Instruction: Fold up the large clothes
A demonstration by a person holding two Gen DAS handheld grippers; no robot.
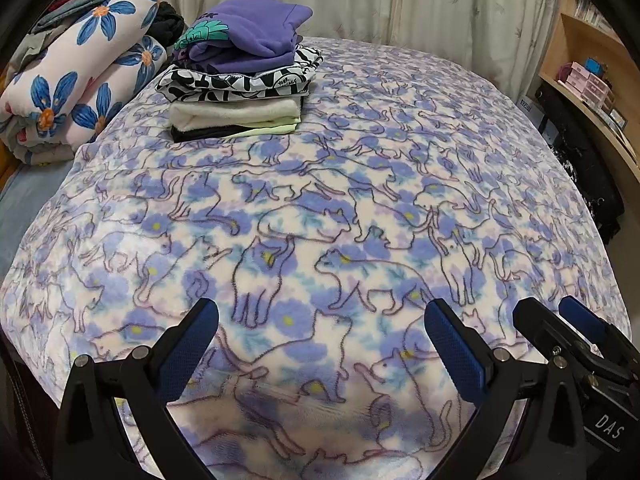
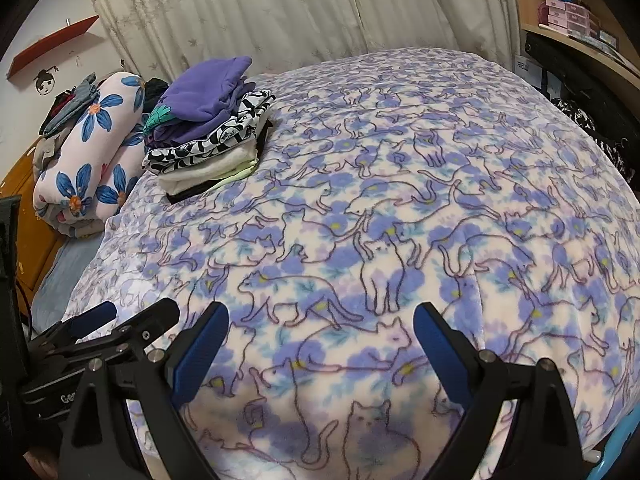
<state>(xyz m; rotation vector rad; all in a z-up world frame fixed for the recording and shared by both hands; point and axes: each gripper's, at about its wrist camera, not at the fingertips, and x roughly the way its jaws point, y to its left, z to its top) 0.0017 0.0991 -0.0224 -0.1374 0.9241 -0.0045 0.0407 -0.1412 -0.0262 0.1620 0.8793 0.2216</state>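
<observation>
A stack of folded clothes [image 1: 240, 76] sits at the far left of the bed, with a purple sweatshirt [image 1: 256, 28] on top, then a black-and-white patterned piece, cream and black layers. It also shows in the right wrist view [image 2: 208, 136]. My left gripper [image 1: 320, 320] is open and empty above the near edge of the cat-print fleece blanket [image 1: 360, 208]. My right gripper [image 2: 320, 324] is open and empty beside it, above the same blanket [image 2: 400, 200]. Each gripper shows at the edge of the other's view, the right [image 1: 560, 320] and the left [image 2: 132, 316].
A rolled flower-print quilt [image 1: 76, 80] with loose clothes on top lies left of the stack. Curtains hang behind the bed. A wooden shelf [image 1: 592, 64] with boxes and dark items stands at the right. A wooden headboard [image 2: 36, 216] is at the left.
</observation>
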